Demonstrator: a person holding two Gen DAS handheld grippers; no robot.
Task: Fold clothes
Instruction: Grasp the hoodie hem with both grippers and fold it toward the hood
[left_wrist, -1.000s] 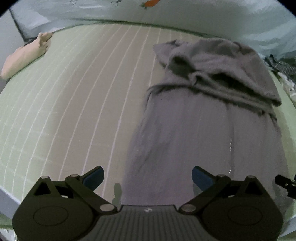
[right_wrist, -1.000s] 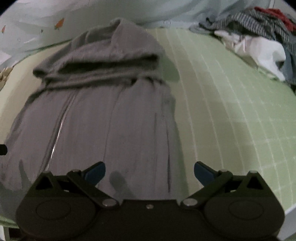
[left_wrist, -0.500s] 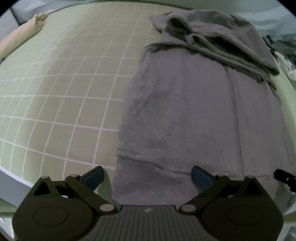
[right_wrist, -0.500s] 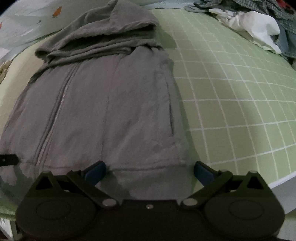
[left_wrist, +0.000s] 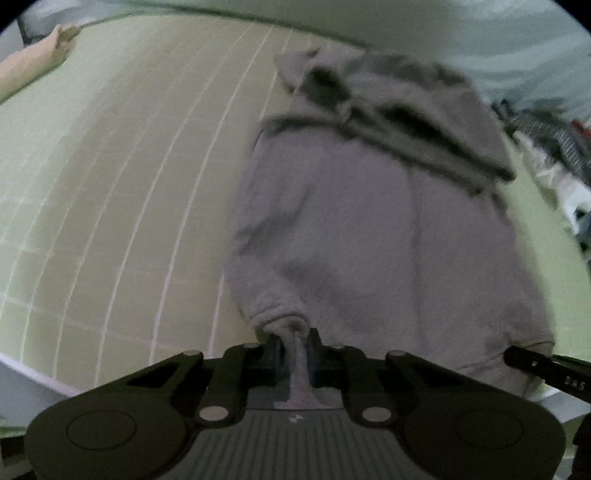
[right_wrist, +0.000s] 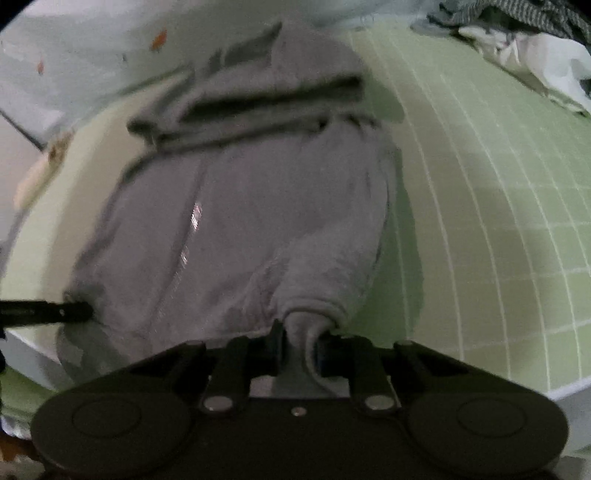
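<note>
We are looking at a grey hoodie (left_wrist: 369, 221) lying lengthwise on a green checked sheet (left_wrist: 122, 177), hood at the far end and hem at the near edge of the bed. Our left gripper (left_wrist: 295, 349) is pinching the near left corner of the hem, its jaws closed on a bunched fold of fleece that is running back between them. Our right gripper (right_wrist: 299, 338) is doing the same at the near right corner, jaws clamped on a gathered tuck of hem, and the cloth around both corners is lifting and puckering off the sheet. In the right wrist view the left gripper's dark fingertip is showing at the far left, touching the hoodie's edge.

To the left of the garment the sheet is lying bare up to a peach-coloured cloth (left_wrist: 33, 70) at the far left corner. To the right, open sheet is stretching out to a pile of clothes (right_wrist: 528, 40) at the far right, well apart from the hoodie. A pale printed quilt (right_wrist: 92, 55) is lying just beyond the hood. The white bed edge (right_wrist: 569, 391) is running close beneath both grippers.
</note>
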